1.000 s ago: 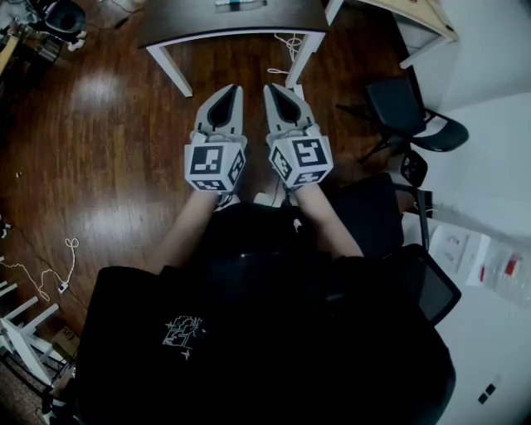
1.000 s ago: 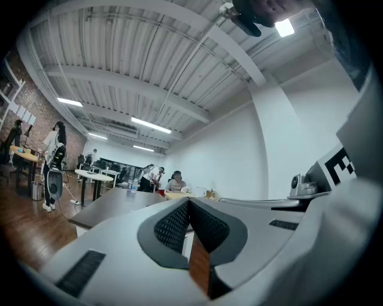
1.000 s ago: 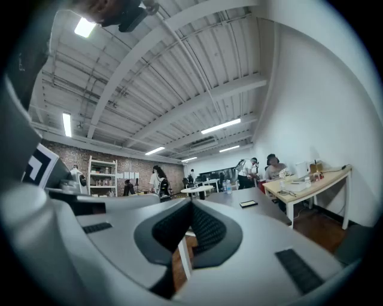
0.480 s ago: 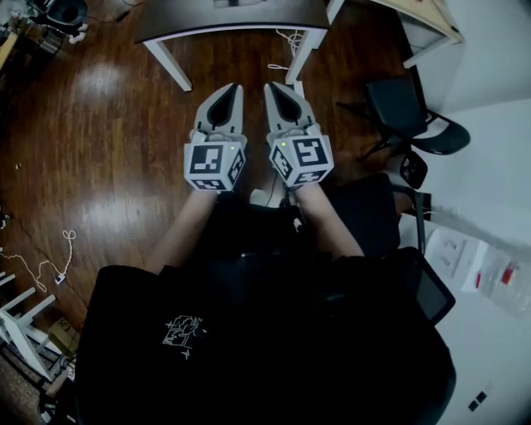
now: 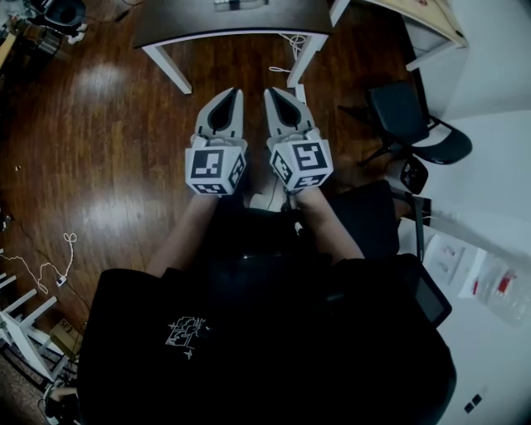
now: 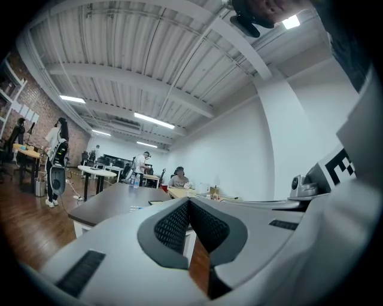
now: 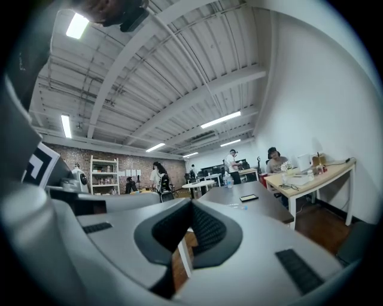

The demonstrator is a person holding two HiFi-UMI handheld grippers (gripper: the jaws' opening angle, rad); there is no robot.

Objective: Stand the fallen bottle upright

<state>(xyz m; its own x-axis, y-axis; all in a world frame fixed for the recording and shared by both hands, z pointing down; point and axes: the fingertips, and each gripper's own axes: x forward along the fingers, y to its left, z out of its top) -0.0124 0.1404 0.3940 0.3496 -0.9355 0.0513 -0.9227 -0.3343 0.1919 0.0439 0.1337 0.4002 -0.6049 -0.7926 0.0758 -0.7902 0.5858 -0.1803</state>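
My two grippers hang side by side over the wooden floor, pointing at a dark table (image 5: 191, 21). The left gripper (image 5: 235, 93) is shut with nothing between its jaws, and so is the right gripper (image 5: 270, 91). In the left gripper view the left gripper (image 6: 188, 201) has its pads closed in front of the table (image 6: 114, 203). The right gripper (image 7: 191, 203) looks over the same table (image 7: 263, 206). A small clear bottle (image 7: 229, 179) stands at its far end, and a flat dark object (image 7: 248, 198) lies nearer. I see no fallen bottle clearly.
A black office chair (image 5: 415, 124) stands to the right, and a white table (image 5: 423, 25) is at the upper right. Cables (image 5: 286, 46) trail by the dark table's leg, more cable (image 5: 50, 274) lies at left. People (image 7: 157, 176) stand and sit at far desks.
Both grippers have drifted slightly lower in the head view, still side by side. Their jaws stay shut.
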